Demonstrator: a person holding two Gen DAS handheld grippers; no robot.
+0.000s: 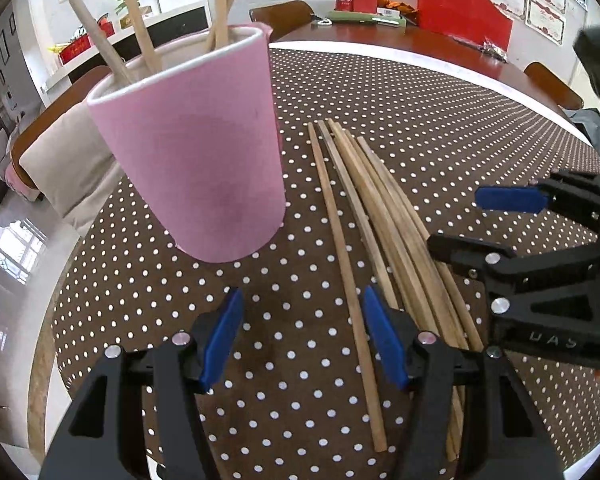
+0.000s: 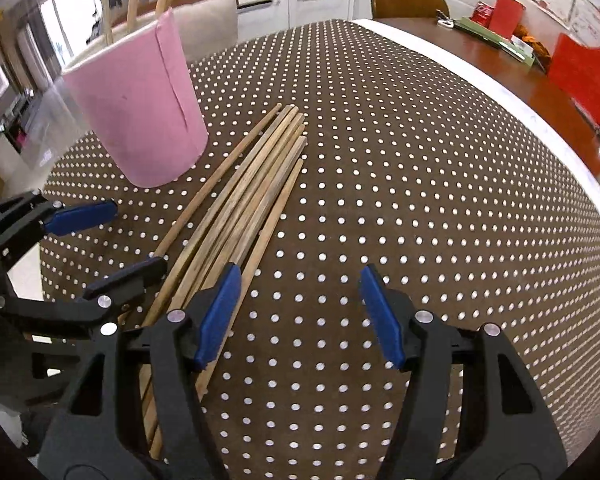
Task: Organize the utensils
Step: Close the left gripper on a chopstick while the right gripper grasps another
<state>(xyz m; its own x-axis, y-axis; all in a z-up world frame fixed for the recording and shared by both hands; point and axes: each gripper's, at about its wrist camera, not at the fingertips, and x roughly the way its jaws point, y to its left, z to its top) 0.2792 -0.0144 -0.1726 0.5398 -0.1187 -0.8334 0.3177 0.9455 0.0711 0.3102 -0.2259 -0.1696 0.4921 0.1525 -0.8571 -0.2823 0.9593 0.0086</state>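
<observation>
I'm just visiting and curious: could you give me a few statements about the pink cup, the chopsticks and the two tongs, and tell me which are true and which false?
1. The pink cup already holds several chopsticks. True.
2. The left tongs are clamped on a chopstick. False: they are open and hold nothing.
3. A bundle of loose chopsticks lies on the dotted tablecloth beside the cup. True.
4. The right tongs are shut. False: they are wide open and empty.
5. The cup lies tipped over on the cloth. False: it stands upright.
</observation>
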